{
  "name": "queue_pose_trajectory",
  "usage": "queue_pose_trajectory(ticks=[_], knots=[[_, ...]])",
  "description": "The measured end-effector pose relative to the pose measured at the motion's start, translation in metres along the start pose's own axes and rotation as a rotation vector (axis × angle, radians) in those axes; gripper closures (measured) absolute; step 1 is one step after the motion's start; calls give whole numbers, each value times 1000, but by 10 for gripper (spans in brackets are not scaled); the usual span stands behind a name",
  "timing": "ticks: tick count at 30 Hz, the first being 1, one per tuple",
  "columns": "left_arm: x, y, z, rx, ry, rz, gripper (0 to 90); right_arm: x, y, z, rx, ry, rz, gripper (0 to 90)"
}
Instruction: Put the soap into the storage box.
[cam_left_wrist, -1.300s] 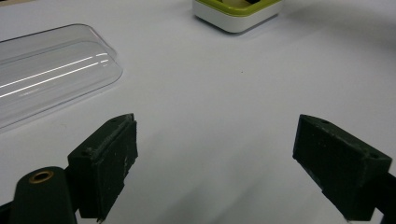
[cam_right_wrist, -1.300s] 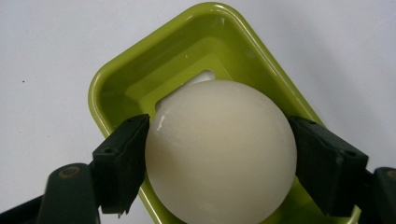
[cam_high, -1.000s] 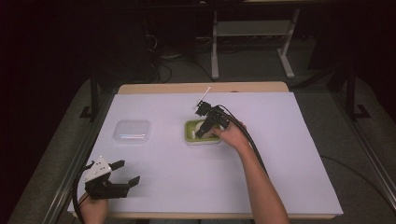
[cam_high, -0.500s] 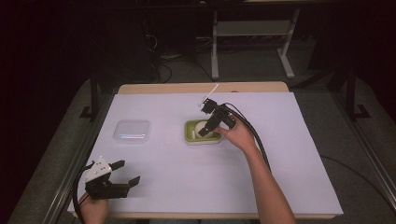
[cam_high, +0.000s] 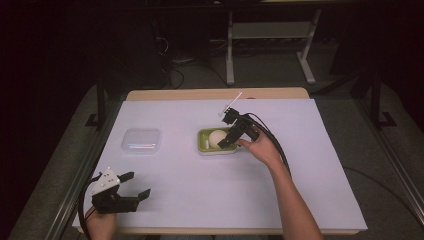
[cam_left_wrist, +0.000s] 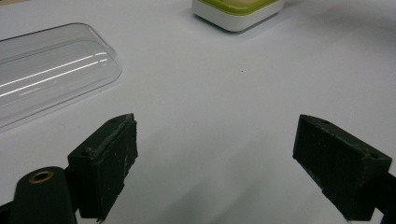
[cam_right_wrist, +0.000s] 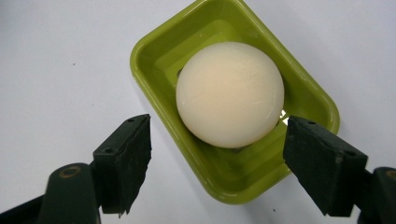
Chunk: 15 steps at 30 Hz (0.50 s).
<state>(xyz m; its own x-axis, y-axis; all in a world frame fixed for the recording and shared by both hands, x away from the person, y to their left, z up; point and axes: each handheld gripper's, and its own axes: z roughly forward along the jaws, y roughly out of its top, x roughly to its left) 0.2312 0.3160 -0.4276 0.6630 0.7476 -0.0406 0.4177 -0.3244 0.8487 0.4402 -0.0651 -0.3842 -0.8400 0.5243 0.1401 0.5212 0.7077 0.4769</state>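
Note:
A green soap dish (cam_high: 204, 144) (cam_right_wrist: 154, 60) sits near the middle of the white table cover, with a round cream soap (cam_high: 217, 137) (cam_right_wrist: 229, 94) lying in it. My right gripper (cam_high: 226, 141) (cam_right_wrist: 217, 163) hovers over the dish, jaws open wide, nothing between them. A clear plastic lid (cam_high: 142, 141) (cam_left_wrist: 46, 70) lies to the left of the dish. My left gripper (cam_high: 136, 186) (cam_left_wrist: 215, 163) rests open near the table's front left corner, pointing toward the lid and the dish (cam_left_wrist: 238, 11).
The white cover (cam_high: 300, 190) spreads over a wooden table. Dark floor, cables and a white frame stand (cam_high: 270, 35) lie beyond the far edge. Metal rails run along both sides.
My right gripper has drawn back toward the right and lifted off the soap, which now shows uncovered in the dish. The left gripper has stayed put.

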Motion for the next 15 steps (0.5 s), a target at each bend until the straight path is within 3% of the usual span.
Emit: queue_pose_trajectory(ticks=[15], knots=[[-2,0,1,-7,-1,-4,130,5,-19,-14,-18,-10,3,229]])
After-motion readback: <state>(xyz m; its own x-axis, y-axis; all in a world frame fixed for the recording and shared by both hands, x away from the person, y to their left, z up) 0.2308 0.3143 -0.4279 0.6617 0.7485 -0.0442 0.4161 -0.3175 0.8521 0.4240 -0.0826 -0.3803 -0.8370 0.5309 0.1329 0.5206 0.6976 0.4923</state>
